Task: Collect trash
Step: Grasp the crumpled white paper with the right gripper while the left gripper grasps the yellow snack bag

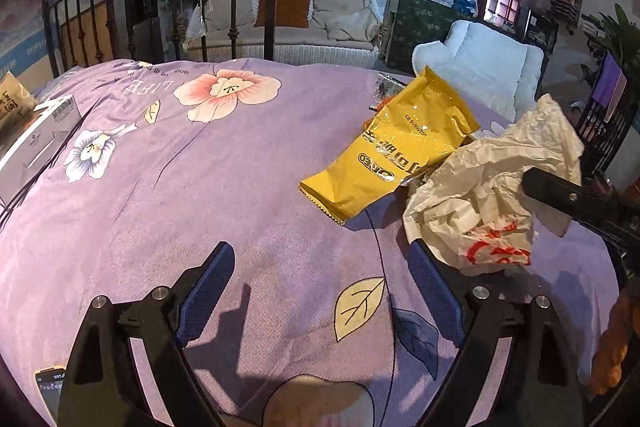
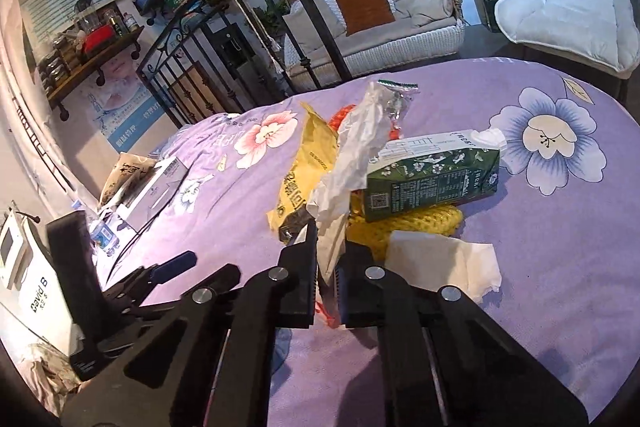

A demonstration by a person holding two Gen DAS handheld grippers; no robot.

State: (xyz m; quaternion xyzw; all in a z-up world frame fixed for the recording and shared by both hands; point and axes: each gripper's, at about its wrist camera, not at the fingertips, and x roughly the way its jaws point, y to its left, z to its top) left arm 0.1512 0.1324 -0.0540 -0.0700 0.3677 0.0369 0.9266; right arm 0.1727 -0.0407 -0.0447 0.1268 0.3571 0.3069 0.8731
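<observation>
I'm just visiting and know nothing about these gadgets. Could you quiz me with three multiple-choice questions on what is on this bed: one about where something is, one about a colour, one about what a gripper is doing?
1. Where does the green carton lie?
A. On the yellow net
B. On the white sofa
C. On the floor

2. What colour is the snack packet marked OREO?
A. Blue
B. Yellow
C. Red

3. How do the jaws of the right gripper stand?
A. Wide open over bare sheet
B. Shut on the white plastic bag
C. Shut on the carton

Answers:
1 A, the carton rests atop the yellow net on the purple bedsheet.
2 B, its wrapper is plainly yellow.
3 B, the white plastic bag is pinched between the closed jaws.
</observation>
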